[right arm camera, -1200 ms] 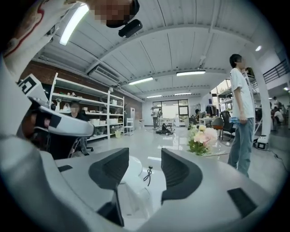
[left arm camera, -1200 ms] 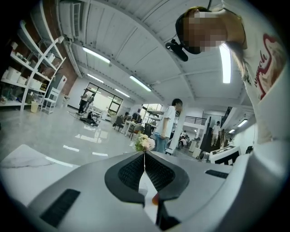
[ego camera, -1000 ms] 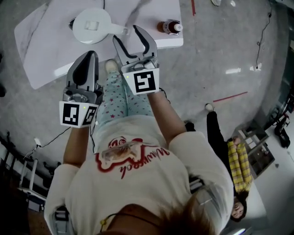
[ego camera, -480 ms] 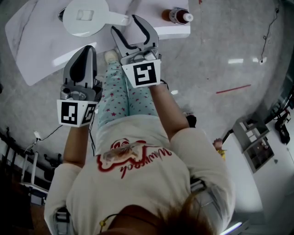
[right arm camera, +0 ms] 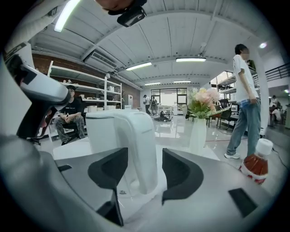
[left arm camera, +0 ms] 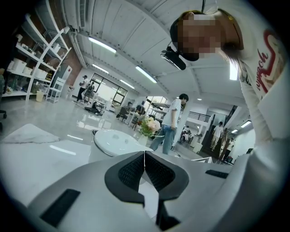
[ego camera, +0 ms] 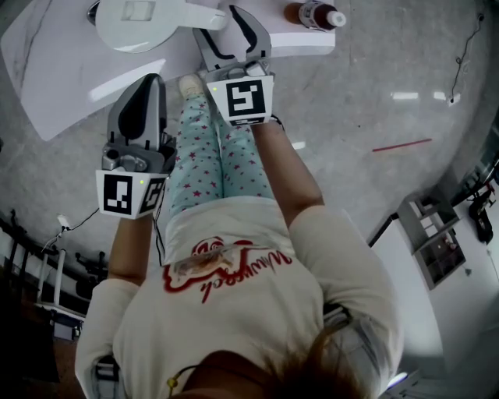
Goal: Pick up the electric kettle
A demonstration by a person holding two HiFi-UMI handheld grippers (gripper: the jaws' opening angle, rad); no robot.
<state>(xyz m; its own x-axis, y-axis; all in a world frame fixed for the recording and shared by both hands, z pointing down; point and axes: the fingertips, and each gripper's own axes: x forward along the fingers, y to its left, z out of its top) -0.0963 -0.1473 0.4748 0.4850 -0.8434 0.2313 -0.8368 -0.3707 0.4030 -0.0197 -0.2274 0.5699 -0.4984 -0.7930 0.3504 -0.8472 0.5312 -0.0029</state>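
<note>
Electric kettle (ego camera: 144,22) at upper left of the frame, on white surface (ego camera: 54,78).
Right gripper (ego camera: 228,33) wide, jaws flanking the kettle handle (right arm camera: 136,145); left gripper (ego camera: 146,90) closed, empty.

Glossy grey floor (ego camera: 366,86) fills head view right; white shelving (left arm camera: 43,54) upper left of left gripper view (strip lights (left arm camera: 102,45) overhead).

White electric kettle (ego camera: 144,22), upright on table (ego camera: 62,86) (handle pointing right)
</note>
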